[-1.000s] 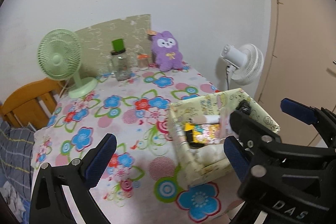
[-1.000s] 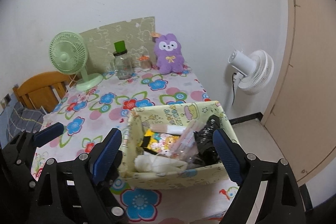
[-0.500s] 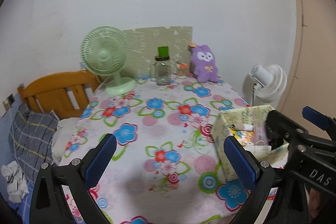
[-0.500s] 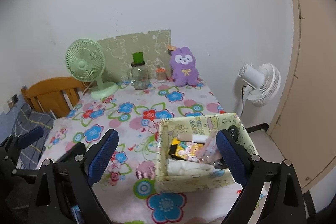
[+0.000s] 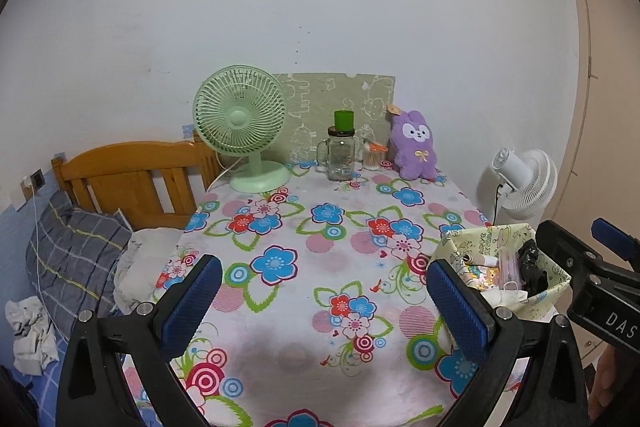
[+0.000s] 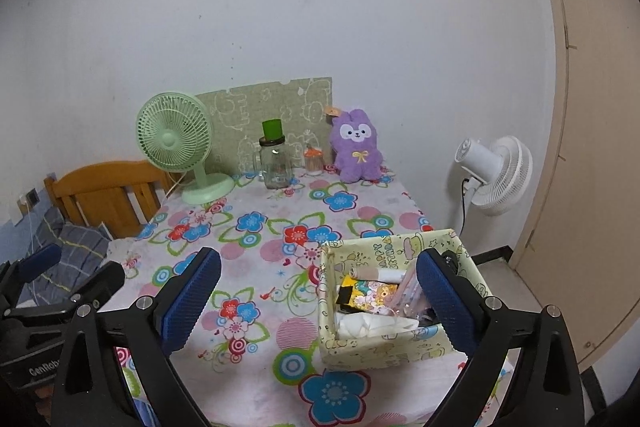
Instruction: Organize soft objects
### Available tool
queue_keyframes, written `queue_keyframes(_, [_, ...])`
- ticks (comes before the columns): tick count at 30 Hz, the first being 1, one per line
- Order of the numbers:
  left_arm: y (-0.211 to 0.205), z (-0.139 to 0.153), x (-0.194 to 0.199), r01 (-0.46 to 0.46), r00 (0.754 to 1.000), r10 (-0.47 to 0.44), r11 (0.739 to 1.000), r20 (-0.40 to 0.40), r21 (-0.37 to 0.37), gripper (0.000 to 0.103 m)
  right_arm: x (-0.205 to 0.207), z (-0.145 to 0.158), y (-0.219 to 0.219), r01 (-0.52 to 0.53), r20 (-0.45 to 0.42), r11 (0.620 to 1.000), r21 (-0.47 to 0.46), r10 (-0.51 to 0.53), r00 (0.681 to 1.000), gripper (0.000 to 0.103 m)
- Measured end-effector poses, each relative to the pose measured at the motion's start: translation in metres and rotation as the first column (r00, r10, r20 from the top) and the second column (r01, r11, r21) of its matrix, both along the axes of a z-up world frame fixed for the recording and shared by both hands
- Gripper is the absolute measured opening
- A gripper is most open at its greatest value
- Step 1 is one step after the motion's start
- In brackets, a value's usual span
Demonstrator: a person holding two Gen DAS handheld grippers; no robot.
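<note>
Several items are seen packed in the box, the plush is left on the counter, and both grippers' jaws are held wide open, empty.

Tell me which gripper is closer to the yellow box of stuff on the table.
Right. The right gripper hangs just before the yellow box, its right finger overlapping the box's near corner. The left gripper sits further left, over bare floral tablecloth, beside the box.
</note>
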State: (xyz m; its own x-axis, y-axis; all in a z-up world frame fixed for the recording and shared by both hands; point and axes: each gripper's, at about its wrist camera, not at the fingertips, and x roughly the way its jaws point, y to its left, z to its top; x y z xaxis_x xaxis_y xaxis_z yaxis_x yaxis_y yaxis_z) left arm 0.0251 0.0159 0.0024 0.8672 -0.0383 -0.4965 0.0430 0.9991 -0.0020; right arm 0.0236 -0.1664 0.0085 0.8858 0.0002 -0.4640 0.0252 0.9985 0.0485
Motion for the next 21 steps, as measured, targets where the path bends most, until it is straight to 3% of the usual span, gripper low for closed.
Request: queue_keyframes(21, [-0.0022, 0.0063, -0.0058, 0.011, 1.0, -0.011, 1.0, 0.014, 0.005, 0.103, -0.0099, 0.0028, 0.0001, 0.001, 0.015, 1.0, -0.002, -0.001, 1.0, 0.1])
